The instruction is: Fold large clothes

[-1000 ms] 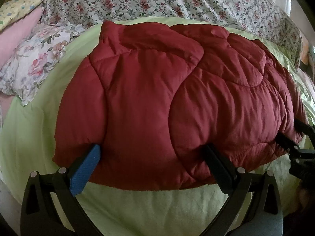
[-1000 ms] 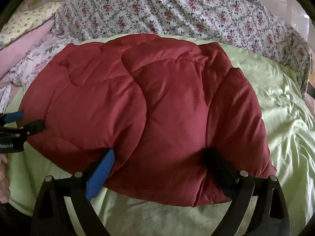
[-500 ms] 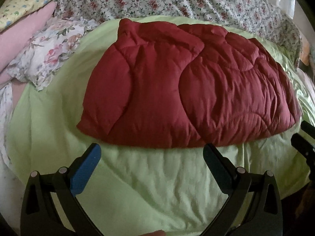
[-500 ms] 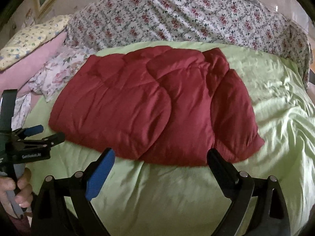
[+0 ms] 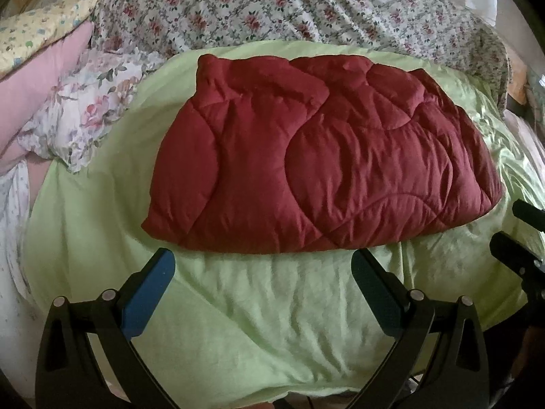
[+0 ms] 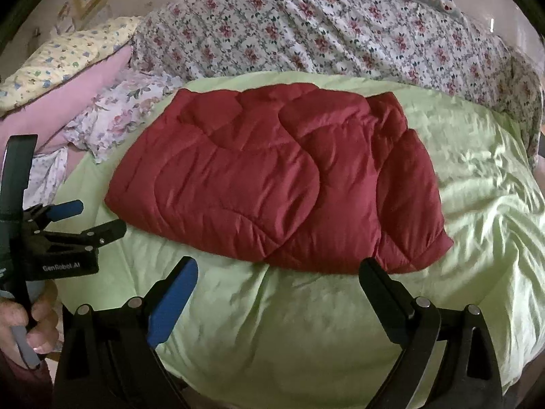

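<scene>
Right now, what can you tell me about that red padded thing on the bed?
The red jacket is a puffy quilted garment, dark red, with curved stitch lines and a slightly shiny fabric. It lies folded into a compact, rounded bundle, flat on the green sheet, with one folded layer overlapping along its right side. Only the sheet touches it: both claws, left and right, are open and clear of its near edge.

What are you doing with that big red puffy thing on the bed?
A person is folding it, with a two-finger gripper in each hand. The red quilted garment lies folded into a puffy bundle on the light green bedcover. Neither gripper is touching it now: the left gripper and the right gripper both hover just in front of its near edge with jaws wide open and empty. Floral pillows sit off to the left.
</scene>
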{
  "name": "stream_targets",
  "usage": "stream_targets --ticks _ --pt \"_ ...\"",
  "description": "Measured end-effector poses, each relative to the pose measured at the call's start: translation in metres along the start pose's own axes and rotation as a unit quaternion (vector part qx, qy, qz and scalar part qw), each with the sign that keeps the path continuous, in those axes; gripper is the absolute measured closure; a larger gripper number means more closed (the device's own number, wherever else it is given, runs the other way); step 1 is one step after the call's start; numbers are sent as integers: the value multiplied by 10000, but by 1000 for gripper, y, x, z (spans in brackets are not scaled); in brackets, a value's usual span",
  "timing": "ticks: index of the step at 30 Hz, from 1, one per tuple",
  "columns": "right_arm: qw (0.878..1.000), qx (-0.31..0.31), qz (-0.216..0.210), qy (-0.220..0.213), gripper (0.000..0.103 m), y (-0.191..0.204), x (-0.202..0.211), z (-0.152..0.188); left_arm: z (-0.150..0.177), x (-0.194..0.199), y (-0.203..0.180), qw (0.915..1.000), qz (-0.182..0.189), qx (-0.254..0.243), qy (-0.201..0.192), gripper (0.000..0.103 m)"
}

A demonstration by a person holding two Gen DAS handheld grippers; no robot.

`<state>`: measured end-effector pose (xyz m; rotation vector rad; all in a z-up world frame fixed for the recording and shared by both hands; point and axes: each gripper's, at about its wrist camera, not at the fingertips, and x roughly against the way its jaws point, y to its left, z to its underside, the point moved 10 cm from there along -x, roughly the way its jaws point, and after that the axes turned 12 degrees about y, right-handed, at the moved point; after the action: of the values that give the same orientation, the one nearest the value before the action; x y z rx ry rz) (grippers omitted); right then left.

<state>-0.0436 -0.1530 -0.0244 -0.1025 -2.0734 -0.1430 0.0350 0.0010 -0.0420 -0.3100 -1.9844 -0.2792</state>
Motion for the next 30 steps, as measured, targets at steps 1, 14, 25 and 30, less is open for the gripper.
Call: stream_targets --ticks 1,14,25,30 --pt "10000 -8 -12 -9 6 0 0 -1 -1 0 -1 10000 -1 -1 -6 0" --pt "10000 -96 -26 -12 6 -4 -4 -6 -6 -5 -9 10000 -25 -43 57 0" --pt "9999 -144 -42 -1 6 -9 -8 -9 -11 -7 -7 10000 -66 -40 42 0" --pt "9999 -139 -51 20 6 -8 -10 -10 -12 -8 -6 10000 -69 -34 58 0"
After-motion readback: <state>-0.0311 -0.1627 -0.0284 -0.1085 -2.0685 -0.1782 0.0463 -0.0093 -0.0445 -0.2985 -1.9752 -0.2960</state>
